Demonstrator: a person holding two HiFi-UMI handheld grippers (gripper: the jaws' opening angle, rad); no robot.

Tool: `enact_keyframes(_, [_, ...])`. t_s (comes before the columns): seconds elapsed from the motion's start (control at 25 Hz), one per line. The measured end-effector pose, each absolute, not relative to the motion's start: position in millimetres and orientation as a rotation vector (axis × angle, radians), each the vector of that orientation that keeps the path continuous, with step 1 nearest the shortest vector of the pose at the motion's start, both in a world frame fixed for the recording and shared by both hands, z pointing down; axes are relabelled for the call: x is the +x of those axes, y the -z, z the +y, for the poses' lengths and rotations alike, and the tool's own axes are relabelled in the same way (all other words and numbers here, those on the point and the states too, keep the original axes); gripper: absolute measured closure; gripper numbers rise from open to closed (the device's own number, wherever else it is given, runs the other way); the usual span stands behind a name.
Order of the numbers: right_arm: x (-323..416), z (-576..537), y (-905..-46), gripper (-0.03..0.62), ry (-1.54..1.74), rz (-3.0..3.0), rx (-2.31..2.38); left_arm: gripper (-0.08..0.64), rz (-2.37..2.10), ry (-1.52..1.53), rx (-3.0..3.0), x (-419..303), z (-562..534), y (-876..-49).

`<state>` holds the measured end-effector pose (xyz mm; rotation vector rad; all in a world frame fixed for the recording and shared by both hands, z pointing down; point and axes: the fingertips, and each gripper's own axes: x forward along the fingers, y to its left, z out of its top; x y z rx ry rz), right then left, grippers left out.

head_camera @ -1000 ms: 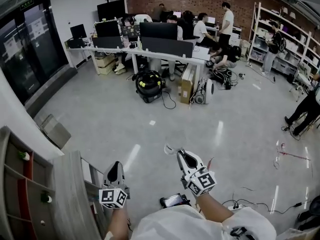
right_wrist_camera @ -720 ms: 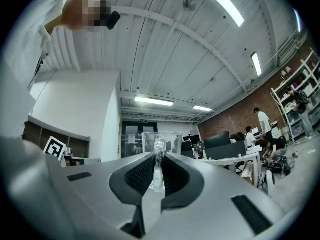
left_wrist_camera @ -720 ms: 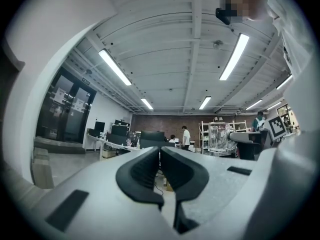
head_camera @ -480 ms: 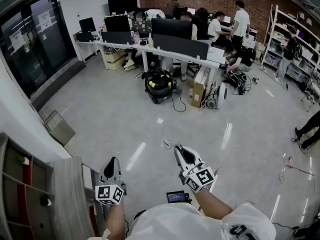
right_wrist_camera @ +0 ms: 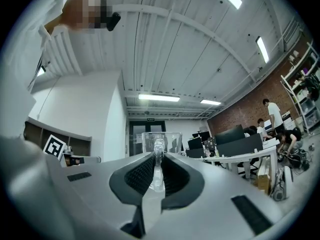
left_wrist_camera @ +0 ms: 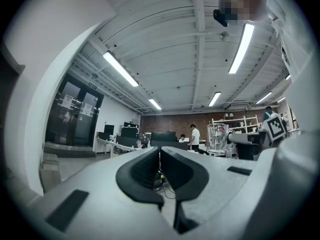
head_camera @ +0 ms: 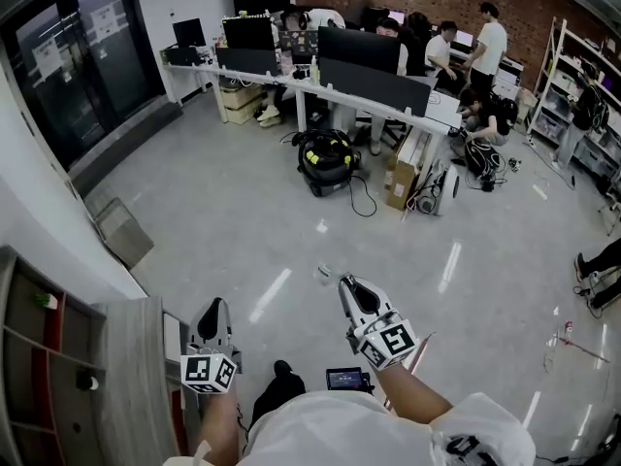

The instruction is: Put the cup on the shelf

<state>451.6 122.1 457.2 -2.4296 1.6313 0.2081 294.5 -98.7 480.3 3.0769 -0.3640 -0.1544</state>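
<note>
In the head view a clear glass cup (head_camera: 325, 272) hangs over the grey floor at the tips of my right gripper (head_camera: 343, 284). The right gripper view shows that gripper (right_wrist_camera: 157, 165) shut on the cup (right_wrist_camera: 161, 140), pinching its wall edge-on between the pads. My left gripper (head_camera: 215, 308) is held low at the left, beside the shelf (head_camera: 123, 357). In the left gripper view its (left_wrist_camera: 160, 156) jaws are shut with nothing between them, and the cup (left_wrist_camera: 217, 137) appears off to the right. The shelf's compartments hold a few small items (head_camera: 45, 301).
Desks with monitors (head_camera: 361, 51) and several people fill the back of the room. A black and yellow bag (head_camera: 327, 153) and a cardboard box (head_camera: 401, 178) stand on the floor ahead. Glass doors (head_camera: 82, 47) are at the left, metal racks (head_camera: 582, 95) at the right.
The head view has swung left, so the desks sit further right. Both grippers keep about the same pose, with the cup still held. A dark shoe now shows below, between them.
</note>
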Motion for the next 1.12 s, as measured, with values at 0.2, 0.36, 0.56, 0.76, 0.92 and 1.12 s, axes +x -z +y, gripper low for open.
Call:
enact_keyframes(0.2, [457.9,91.3,-460.9,0.546,-0.210,1.665,-2.403,0.545,-0.426,0.154,3.055,292.2,-129.9,-490.8])
enact_keyframes(0.36, [459.0,55.5,-463.5,0.546,-0.206,1.724,-2.367,0.545,-0.499,0.162,3.031,285.8,-161.3,-499.2])
enact_keyframes(0.56, [458.5,-10.4,-465.0,0.546,-0.201,1.819,-2.301,0.546,-0.643,0.192,3.002,263.4,-214.6,-501.8])
enact_keyframes(0.76, [443.8,-90.6,-458.3,0.546,-0.190,1.937,-2.192,0.546,-0.812,0.176,2.957,223.4,-272.2,-502.8])
enact_keyframes(0.92, [423.8,-167.7,-451.3,0.546,-0.187,2.050,-2.080,0.545,-0.977,0.183,2.893,183.8,-322.8,-505.2])
enact_keyframes(1.12, [393.9,-256.7,-437.5,0.546,-0.220,2.174,-1.942,0.545,-1.149,0.188,2.853,137.4,-383.4,-499.6])
